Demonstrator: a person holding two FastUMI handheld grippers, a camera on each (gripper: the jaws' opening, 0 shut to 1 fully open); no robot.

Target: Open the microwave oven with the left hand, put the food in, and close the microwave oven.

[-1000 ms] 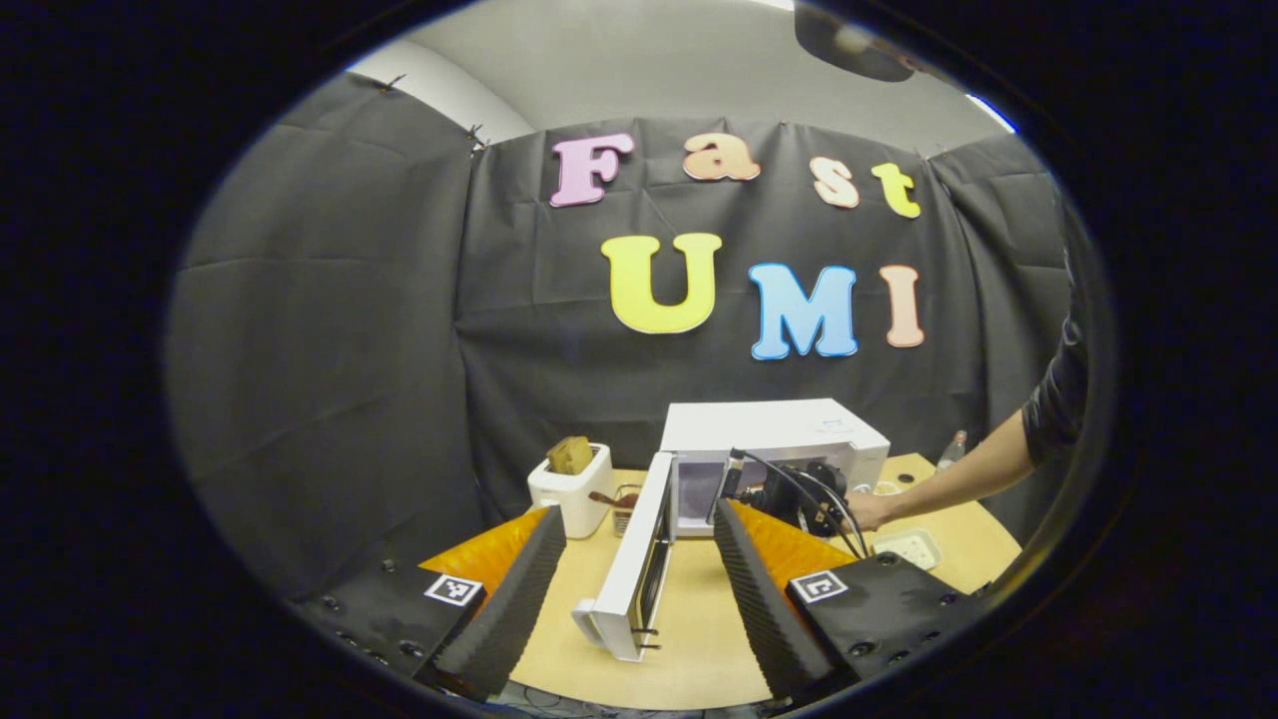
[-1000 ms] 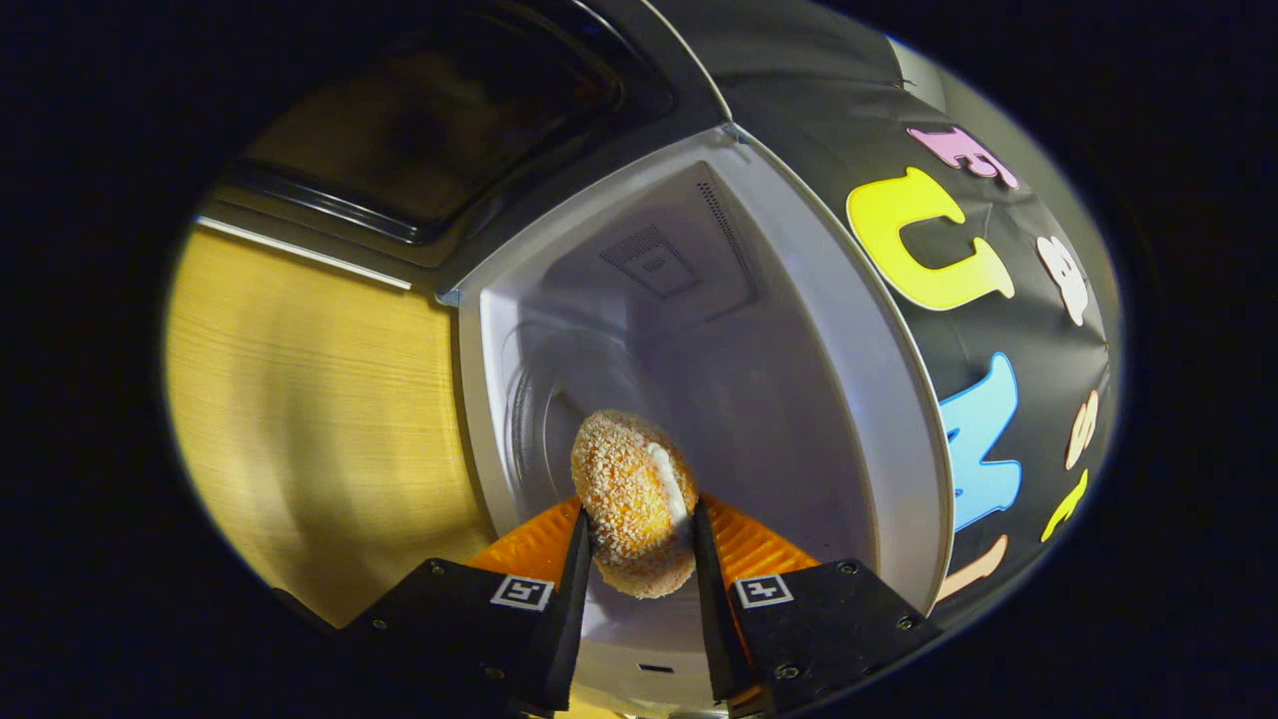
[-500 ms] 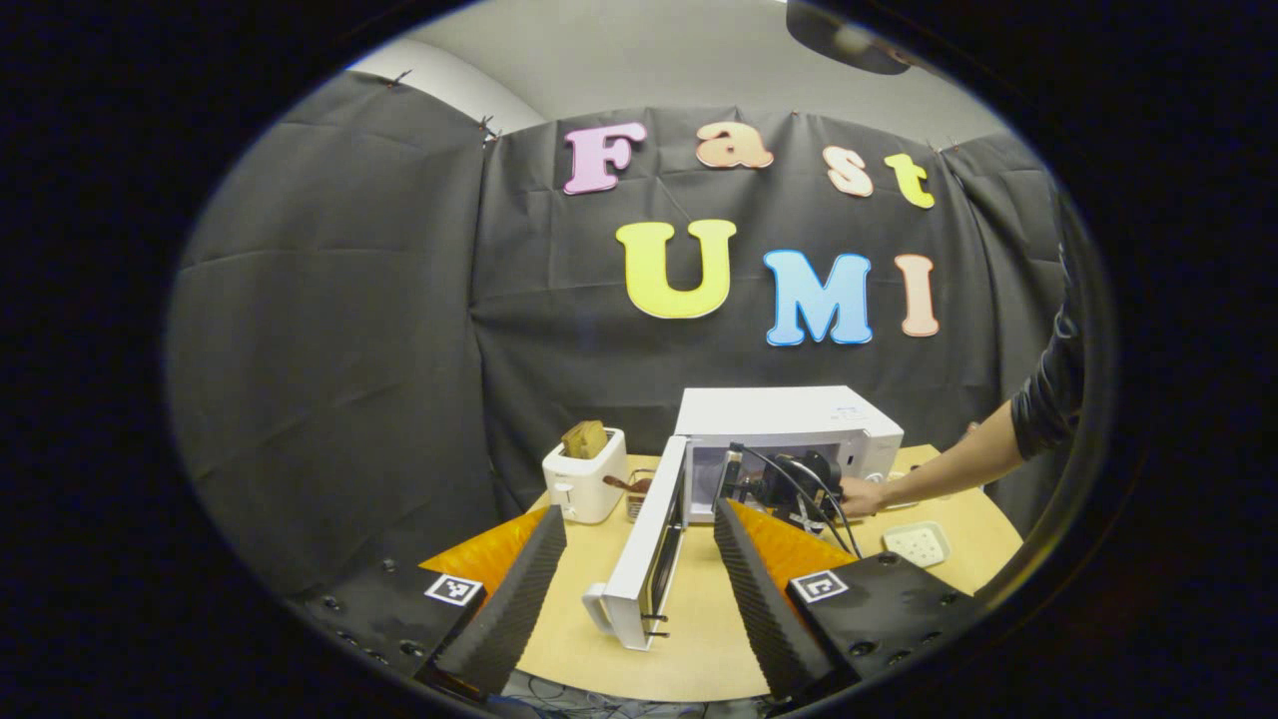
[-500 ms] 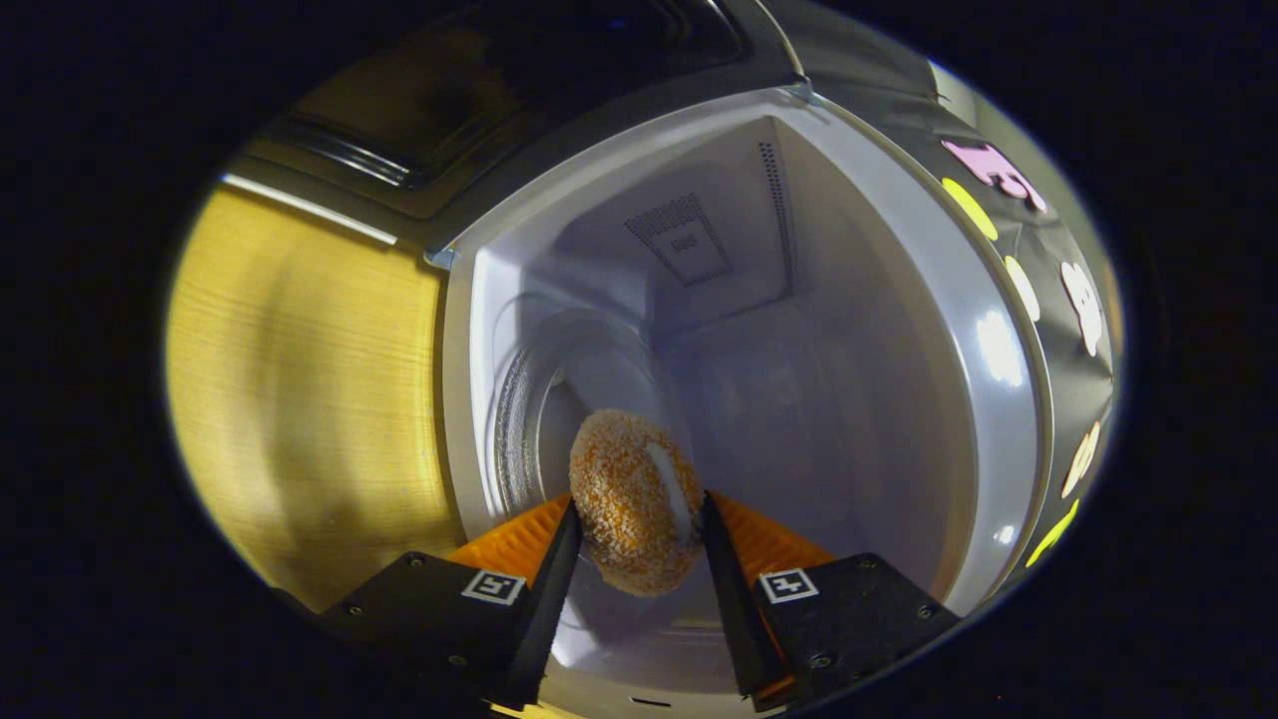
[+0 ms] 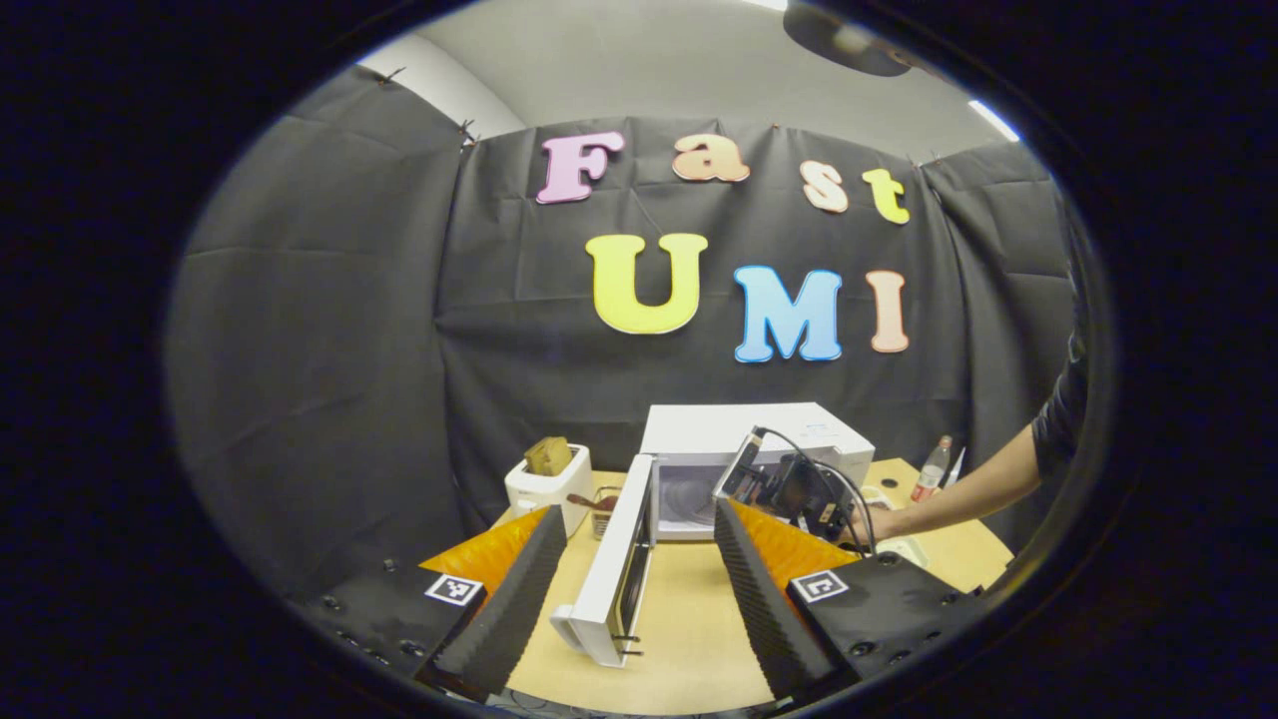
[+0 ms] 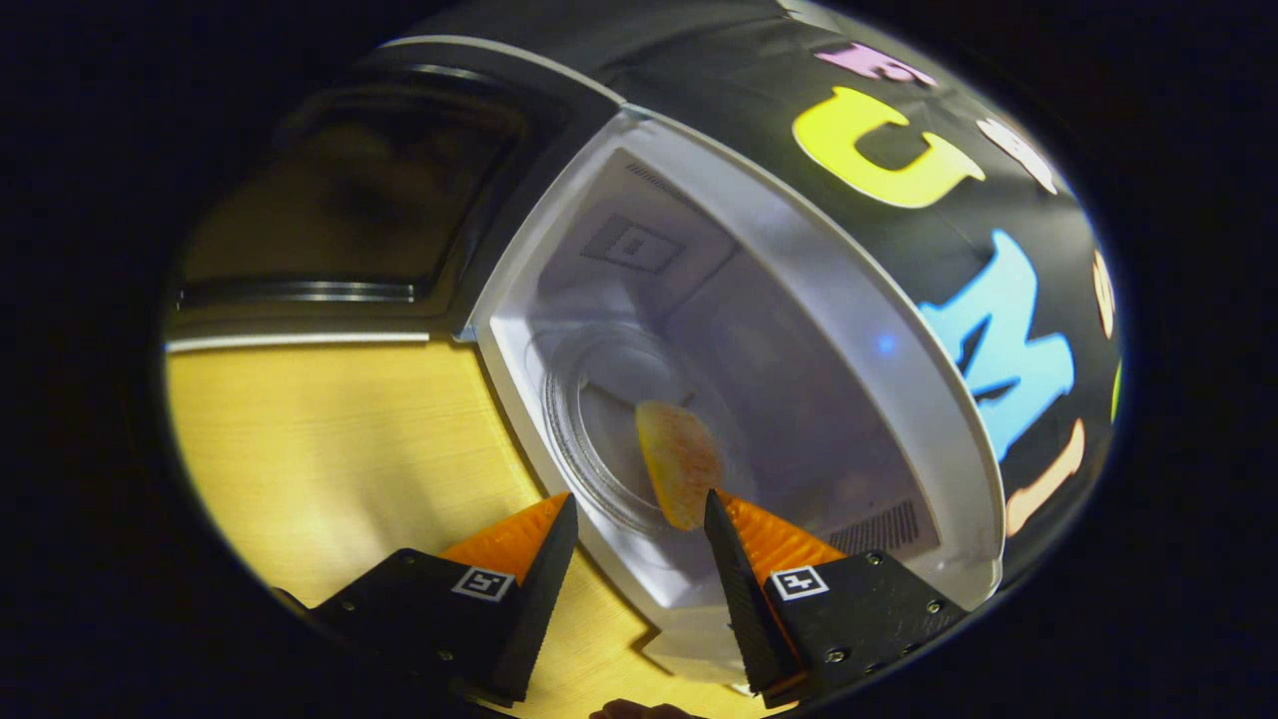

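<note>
The white microwave (image 5: 744, 431) stands on the table with its door (image 5: 611, 564) swung wide open toward me. Inside the cavity, a breaded orange food piece (image 6: 679, 461) lies on the glass turntable (image 6: 589, 424). My right gripper (image 6: 639, 524) is open just outside the cavity mouth; the food sits beyond its right fingertip, with no grip on it. In the left gripper view, that right gripper (image 5: 789, 487) is held by a hand (image 5: 881, 521) in front of the oven. My left gripper (image 5: 639, 559) hangs open and holds nothing, near the table's front edge, with the door between its fingers farther off.
A white toaster (image 5: 544, 486) with bread in it stands left of the microwave, and a small basket (image 5: 602, 502) sits beside it. A bottle (image 5: 929, 467) stands at the back right. A person's sleeved arm (image 5: 998, 479) reaches in from the right over the wooden table (image 5: 689, 639).
My right gripper has opened and let go of the food, which now lies on the turntable. The gripper has drawn back out of the cavity. The left gripper only shifted slightly.
</note>
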